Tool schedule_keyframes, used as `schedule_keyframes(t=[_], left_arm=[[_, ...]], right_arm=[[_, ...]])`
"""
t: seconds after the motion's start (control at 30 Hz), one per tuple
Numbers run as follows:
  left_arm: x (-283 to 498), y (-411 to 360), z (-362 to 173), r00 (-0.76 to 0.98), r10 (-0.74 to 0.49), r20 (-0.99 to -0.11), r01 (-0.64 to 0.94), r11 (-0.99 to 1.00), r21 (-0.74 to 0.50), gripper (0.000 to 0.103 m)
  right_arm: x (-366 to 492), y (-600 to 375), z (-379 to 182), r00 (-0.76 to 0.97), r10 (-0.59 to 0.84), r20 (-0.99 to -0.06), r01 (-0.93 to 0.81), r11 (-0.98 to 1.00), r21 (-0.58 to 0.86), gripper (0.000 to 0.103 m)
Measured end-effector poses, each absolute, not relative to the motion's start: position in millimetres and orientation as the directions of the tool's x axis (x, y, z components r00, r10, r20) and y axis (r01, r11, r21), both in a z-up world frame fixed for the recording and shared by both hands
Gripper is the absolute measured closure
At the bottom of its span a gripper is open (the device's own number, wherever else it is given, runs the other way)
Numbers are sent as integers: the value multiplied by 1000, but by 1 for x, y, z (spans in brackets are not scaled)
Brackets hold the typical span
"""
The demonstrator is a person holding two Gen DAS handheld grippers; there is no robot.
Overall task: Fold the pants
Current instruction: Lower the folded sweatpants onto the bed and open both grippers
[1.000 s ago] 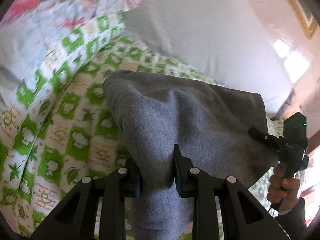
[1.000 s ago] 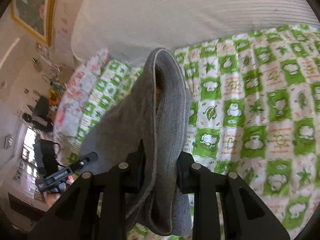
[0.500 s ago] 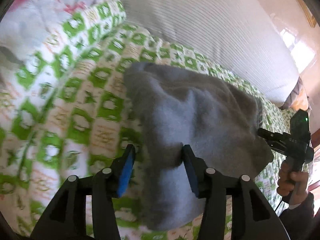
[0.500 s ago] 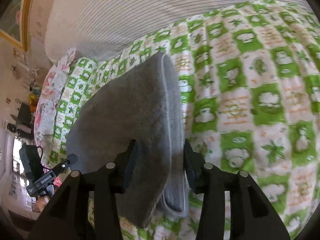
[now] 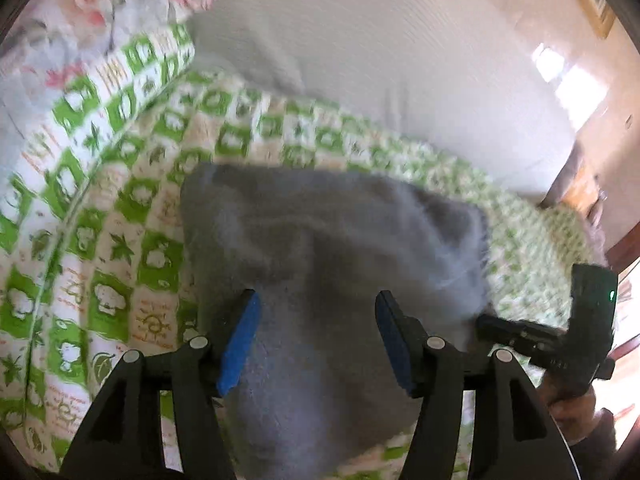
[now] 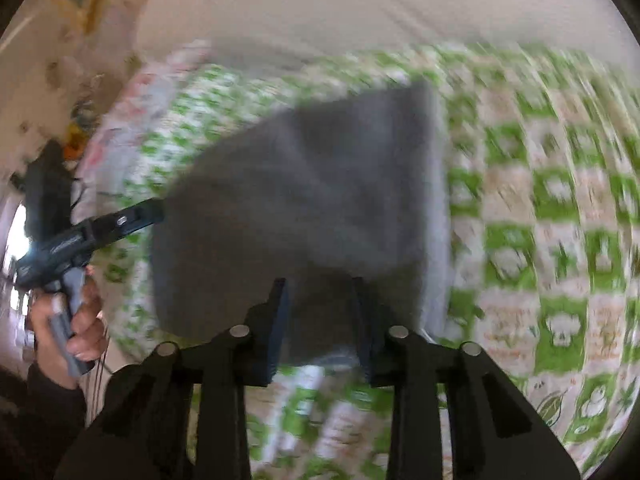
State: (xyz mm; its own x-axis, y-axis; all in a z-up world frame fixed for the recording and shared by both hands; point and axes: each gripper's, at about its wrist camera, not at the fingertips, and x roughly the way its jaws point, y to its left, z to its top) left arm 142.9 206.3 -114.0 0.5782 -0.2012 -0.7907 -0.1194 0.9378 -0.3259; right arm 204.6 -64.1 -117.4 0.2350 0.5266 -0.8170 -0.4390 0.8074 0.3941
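Observation:
The grey pants [image 5: 320, 240] lie folded into a flat block on the green-and-white checked bedsheet [image 5: 120, 260]. My left gripper [image 5: 316, 320] hovers over their near edge. Its jaws are wide and still opening, and the blue pads [image 5: 240, 340] stand clear of the cloth. In the blurred right wrist view, my right gripper [image 6: 320, 300] sits over the near edge of the pants [image 6: 304, 184]. Its jaws are closing, with a gap and grey cloth showing between them, and I see no pinch. Each gripper also shows from the side in the other's view: left gripper [image 6: 158, 212], right gripper [image 5: 480, 320].
A floral pillow [image 5: 100, 20] lies at the back left. A white striped cushion [image 5: 400, 60] runs along the head of the bed. A person's hand [image 6: 76, 320] holds the left gripper's handle. The bedsheet [image 6: 560, 240] stretches on to the right of the pants.
Both grippers have let go of the pants, which now lie flat on the bed. The left jaws spread wide. The right jaws opened, then narrowed again. Both hands drew back.

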Motion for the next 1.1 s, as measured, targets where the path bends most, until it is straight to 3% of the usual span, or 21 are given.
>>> schedule_keyframes(t=[0.03, 0.07, 0.27, 0.4, 0.5, 0.73, 0.83, 1.03, 1.1], left_arm=[[146, 209, -125, 565, -212, -798, -125, 934, -336, 43], [147, 211, -130, 557, -225, -800, -125, 929, -348, 44], [138, 217, -122, 562, -244, -790, -154, 908, -389, 43], [113, 209, -103, 584, -222, -781, -166, 909, -382, 39], [89, 198, -102, 586, -271, -763, -147, 891, -429, 39], [75, 170, -137, 483, -280, -829, -144, 909, -390, 38], [71, 177, -137, 492, -290, -821, -156, 899, -410, 38], [58, 189, -99, 551, -184, -814, -163, 933, -320, 38], [55, 190, -87, 567, -132, -813, -165, 949, -270, 35]], right_arm=[[209, -70, -128, 226, 516, -826, -415, 818, 398, 103], [211, -76, -136, 223, 511, -830, -398, 825, 401, 103], [206, -69, -123, 219, 521, -825, -431, 810, 397, 100], [196, -61, -89, 292, 537, -791, -499, 791, 354, 100], [213, -49, -74, 374, 501, -781, -503, 817, 283, 100], [284, -37, -133, 265, 429, -864, -378, 870, 317, 100], [272, -46, -118, 288, 470, -834, -367, 859, 357, 99], [222, -62, -68, 333, 525, -783, -493, 805, 331, 98], [211, -67, -55, 332, 537, -775, -522, 789, 323, 89]])
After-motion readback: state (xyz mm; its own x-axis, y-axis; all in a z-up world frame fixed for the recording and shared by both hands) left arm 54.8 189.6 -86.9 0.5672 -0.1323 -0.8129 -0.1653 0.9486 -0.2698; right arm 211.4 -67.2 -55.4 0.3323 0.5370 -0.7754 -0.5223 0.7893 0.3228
